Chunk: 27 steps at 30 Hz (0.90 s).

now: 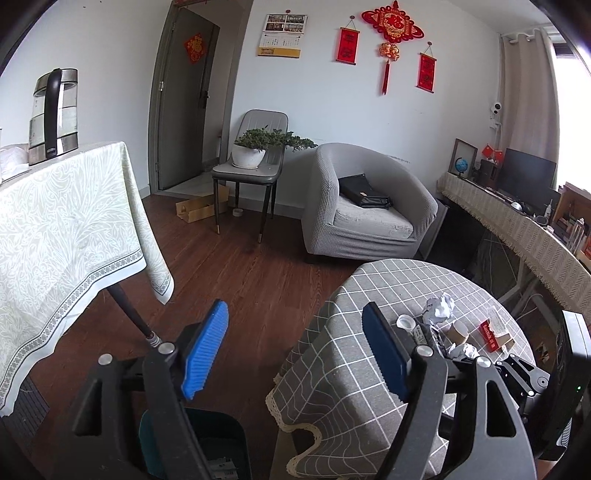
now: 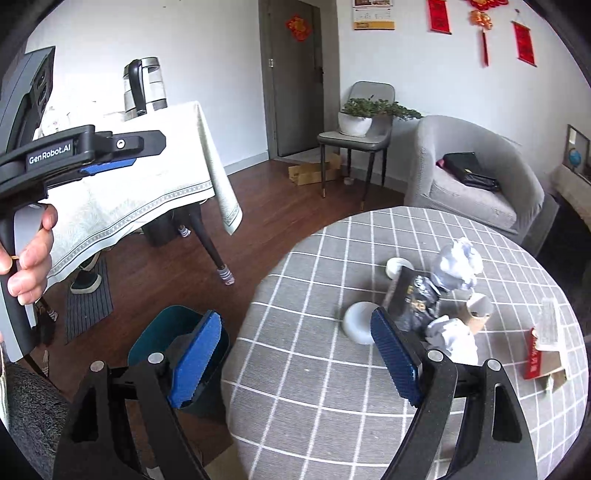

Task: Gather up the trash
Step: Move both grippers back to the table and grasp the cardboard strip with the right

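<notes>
Soft daylight enters from a blown-out window [image 1: 574, 122] at the right edge, leaving the white wall [image 1: 332, 103] evenly bright, the wooden floor [image 1: 240, 266] dimmer, while fisheye bending and black vignetting crowd the corners and nearby litter [image 2: 454, 266] blurs slightly.

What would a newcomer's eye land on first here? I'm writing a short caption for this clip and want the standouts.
First, the heap of trash in the middle of the round table with its grey checked cloth: crumpled paper, a dark wrapper, paper cups. Next, the open blue-padded right gripper in the foreground, nothing between its jaws, with the dark bin on the floor left of the table. Red decorations hang on the far wall above a grey armchair.
</notes>
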Tool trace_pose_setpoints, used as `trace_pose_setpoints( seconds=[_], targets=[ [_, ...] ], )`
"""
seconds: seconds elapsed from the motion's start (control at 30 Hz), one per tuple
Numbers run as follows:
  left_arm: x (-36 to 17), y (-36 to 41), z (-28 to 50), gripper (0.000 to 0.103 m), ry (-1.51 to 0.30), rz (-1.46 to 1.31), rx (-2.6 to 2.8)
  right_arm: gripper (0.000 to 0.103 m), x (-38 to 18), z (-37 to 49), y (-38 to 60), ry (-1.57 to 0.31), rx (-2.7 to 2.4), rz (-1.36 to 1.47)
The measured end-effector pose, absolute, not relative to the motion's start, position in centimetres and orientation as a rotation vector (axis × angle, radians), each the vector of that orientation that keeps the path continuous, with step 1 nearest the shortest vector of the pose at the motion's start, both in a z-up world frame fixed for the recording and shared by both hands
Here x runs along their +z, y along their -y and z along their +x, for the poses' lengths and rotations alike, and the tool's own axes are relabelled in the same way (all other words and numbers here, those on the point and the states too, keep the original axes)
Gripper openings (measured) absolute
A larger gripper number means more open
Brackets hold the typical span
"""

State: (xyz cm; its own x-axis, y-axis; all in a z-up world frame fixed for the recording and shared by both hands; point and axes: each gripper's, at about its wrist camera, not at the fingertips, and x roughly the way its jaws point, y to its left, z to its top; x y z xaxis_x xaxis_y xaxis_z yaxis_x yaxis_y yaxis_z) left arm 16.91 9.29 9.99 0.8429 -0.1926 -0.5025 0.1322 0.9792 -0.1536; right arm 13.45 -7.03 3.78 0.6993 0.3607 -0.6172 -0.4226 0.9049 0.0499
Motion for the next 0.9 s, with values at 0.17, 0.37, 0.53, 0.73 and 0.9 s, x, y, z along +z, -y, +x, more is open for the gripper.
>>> trace_pose_setpoints(
  seconds=[0.17,0.37,0.53,0.73,0.9],
  targets=[
    [9.7,-6.3,17.5,0.078,-0.550,-0.103,-0.211,0.084,3.7,13.2,10.1,-0.664,0.380,-0.088],
    [9.0,-3.9,18.3,0.078,-0.572,-0.105,-0.242,0.084,3.1,12.6,13.0,-0.661,0.273,-0.161],
    [8.5,-2.0,18.8,0.078,-0.587,-0.100,-0.272,0.084,2.3,12.1,15.4,-0.669,0.150,-0.218],
    [7.7,0.9,19.3,0.078,-0.605,-0.071,-0.323,0.084,1.1,11.8,18.8,-0.713,0.080,-0.156],
    [7.0,3.4,19.6,0.078,-0.625,-0.052,-0.358,0.084,0.1,11.8,20.3,-0.754,0.070,-0.087]
  ],
)
